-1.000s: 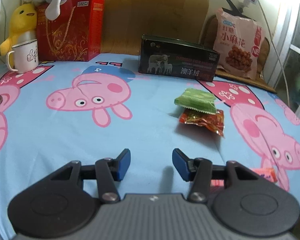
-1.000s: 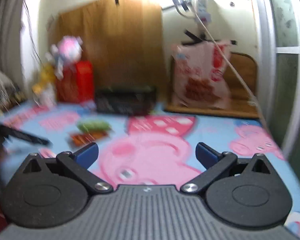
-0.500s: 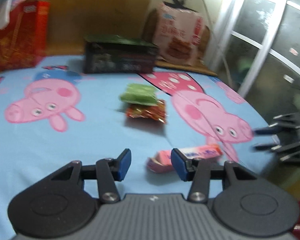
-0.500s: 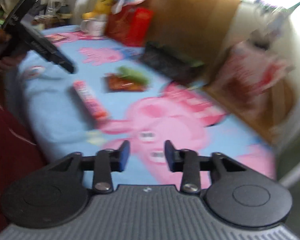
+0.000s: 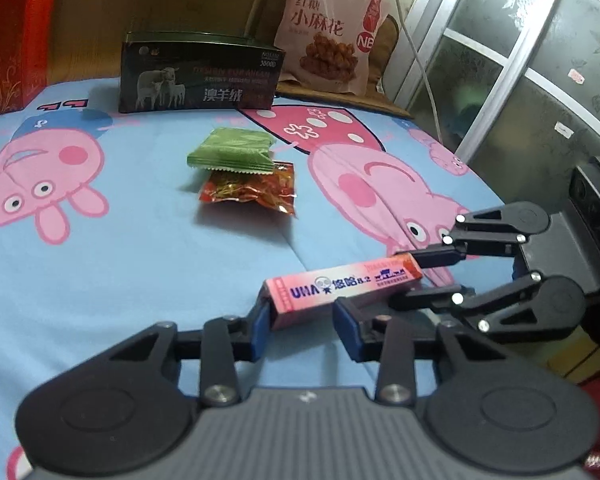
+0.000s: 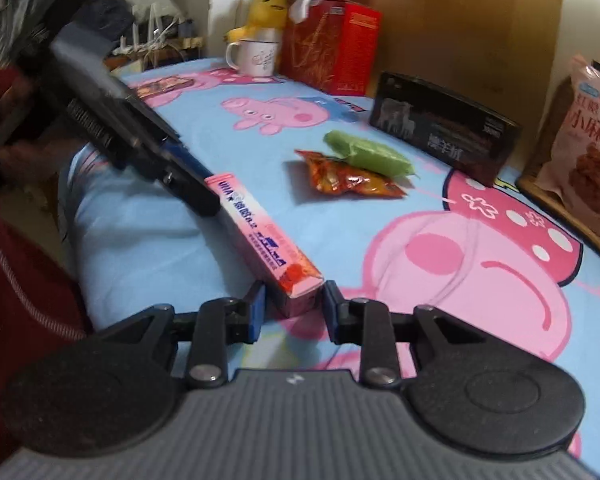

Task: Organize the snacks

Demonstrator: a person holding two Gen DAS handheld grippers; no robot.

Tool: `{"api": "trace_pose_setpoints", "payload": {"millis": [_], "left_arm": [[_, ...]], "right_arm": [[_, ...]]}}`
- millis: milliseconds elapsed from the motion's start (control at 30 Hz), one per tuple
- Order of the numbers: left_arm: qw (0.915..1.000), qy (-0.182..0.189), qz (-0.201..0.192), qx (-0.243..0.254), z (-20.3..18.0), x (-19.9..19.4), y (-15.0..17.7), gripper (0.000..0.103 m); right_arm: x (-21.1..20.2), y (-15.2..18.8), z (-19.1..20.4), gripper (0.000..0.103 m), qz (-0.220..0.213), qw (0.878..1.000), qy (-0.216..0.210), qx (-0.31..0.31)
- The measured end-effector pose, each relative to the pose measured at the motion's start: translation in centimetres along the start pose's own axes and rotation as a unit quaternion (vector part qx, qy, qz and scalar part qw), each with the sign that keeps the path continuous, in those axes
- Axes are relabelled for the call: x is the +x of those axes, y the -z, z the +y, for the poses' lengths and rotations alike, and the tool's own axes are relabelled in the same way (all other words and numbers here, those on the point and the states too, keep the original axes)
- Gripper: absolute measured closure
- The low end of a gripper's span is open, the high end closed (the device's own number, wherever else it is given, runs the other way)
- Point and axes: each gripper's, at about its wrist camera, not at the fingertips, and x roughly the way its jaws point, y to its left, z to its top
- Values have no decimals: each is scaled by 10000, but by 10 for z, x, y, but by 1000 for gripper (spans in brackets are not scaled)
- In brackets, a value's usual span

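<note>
A long pink candy box [image 5: 340, 286] [image 6: 256, 228] lies near the front edge of the blue cartoon-pig cloth [image 5: 100, 260]. My right gripper [image 6: 294, 308] [image 5: 410, 280] is shut on its red end, a pad on each side. The box's other end sits inside my left gripper [image 5: 300, 320] [image 6: 204, 188], whose jaws are closing. The left pad touches the box and a small gap shows at the right pad. Further back, a green packet [image 5: 232, 150] [image 6: 368, 154] rests partly on a red packet [image 5: 252, 188] [image 6: 348, 178].
A dark tin box [image 5: 200, 76] and a pink snack bag [image 5: 332, 32] stand at the back. A red gift box [image 6: 332, 48], a white mug [image 6: 256, 56] and a yellow plush [image 6: 266, 2] fill the far left corner. Glass doors [image 5: 520, 60] rise on the right. A red sleeve [image 6: 12, 280] is at the front edge.
The right gripper swung left and down to the pink box and went from wide open to shut on its end. The left gripper turned right onto the box's other end, its jaws narrower.
</note>
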Motion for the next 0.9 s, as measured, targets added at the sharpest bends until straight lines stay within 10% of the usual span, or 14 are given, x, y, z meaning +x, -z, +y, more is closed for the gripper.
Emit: {"api": "trace_pose_setpoints", "payload": {"millis": [467, 900], "left_arm": [[9839, -724, -1601, 316, 33, -12, -152, 67], [9824, -1217, -1400, -199, 112, 82, -243, 68]], "right_arm": [[26, -102, -75, 70, -1106, 9894, 933, 156], [125, -159, -165, 66, -736, 9874, 1392, 123]]}}
